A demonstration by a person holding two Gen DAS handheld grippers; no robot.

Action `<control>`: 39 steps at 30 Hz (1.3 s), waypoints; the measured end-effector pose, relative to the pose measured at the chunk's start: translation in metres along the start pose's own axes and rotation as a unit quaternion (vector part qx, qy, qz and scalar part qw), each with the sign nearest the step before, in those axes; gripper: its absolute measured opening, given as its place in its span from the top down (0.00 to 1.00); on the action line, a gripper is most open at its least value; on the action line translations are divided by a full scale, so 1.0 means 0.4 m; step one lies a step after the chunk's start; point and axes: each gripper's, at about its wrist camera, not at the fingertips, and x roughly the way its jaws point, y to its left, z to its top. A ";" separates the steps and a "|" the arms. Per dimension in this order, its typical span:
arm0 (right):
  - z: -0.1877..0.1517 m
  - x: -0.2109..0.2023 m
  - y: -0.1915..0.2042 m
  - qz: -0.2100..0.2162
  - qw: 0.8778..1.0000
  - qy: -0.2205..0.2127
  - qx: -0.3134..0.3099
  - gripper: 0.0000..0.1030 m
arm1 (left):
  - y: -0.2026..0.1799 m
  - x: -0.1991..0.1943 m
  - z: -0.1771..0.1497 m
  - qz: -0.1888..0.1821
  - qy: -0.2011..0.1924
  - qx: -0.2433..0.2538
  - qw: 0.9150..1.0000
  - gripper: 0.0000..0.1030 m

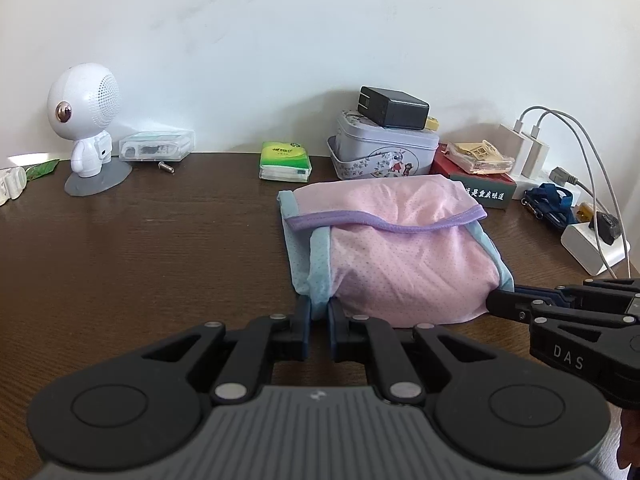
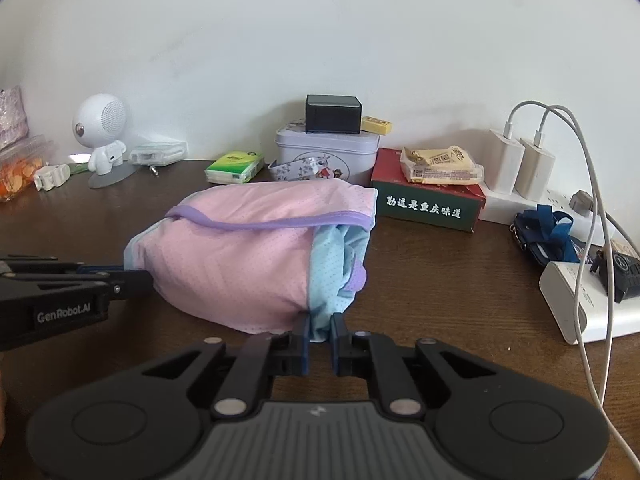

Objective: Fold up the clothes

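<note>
Closest to each lens, a pair of tongs pinches the near hem of the pink garment (image 1: 400, 256): the left tongs (image 1: 319, 312) are narrowed onto its pale blue edge at the near left corner, the right tongs (image 2: 320, 326) onto the blue panel at the near right corner. Each pair holds cloth between its pads.

That garment, a pink mesh piece with a purple trim band (image 1: 384, 222) and blue sides, lies bunched and puffed on the dark wooden tabletop (image 1: 140, 264), its far edge close to a red-and-green box (image 2: 428, 204).

Judging by the two-corner grip, a fold is in hand; whether the hem is being lifted or set down cannot be told. Either way, the next move calls for both corners travelling level and together, so the slack mesh stays flat.

Behind stand a patterned tin (image 1: 384, 152) carrying a black charger (image 1: 394, 106), a green tissue pack (image 1: 286, 160), a white robot-shaped speaker (image 1: 86, 120), and, to the right, white plugs and cables (image 2: 520, 160) against a plain white wall (image 1: 320, 40).
</note>
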 end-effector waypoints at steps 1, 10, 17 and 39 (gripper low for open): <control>0.004 0.005 -0.003 0.000 1.000 -0.001 0.001 0.91 | 0.000 0.006 0.003 0.002 -0.002 0.001 1.000 0.92; 0.010 0.019 -0.003 0.002 1.000 -0.008 0.006 0.92 | 0.016 0.019 0.008 -0.012 -0.006 -0.012 1.000 0.93; -0.004 -0.061 -0.001 -0.024 0.999 -0.048 0.007 0.00 | 0.035 -0.143 -0.011 0.037 -0.066 -0.021 0.997 0.00; -0.456 -0.508 0.233 0.017 0.994 -0.102 0.039 0.00 | 0.101 -0.891 -0.557 0.049 -0.104 0.018 0.993 0.00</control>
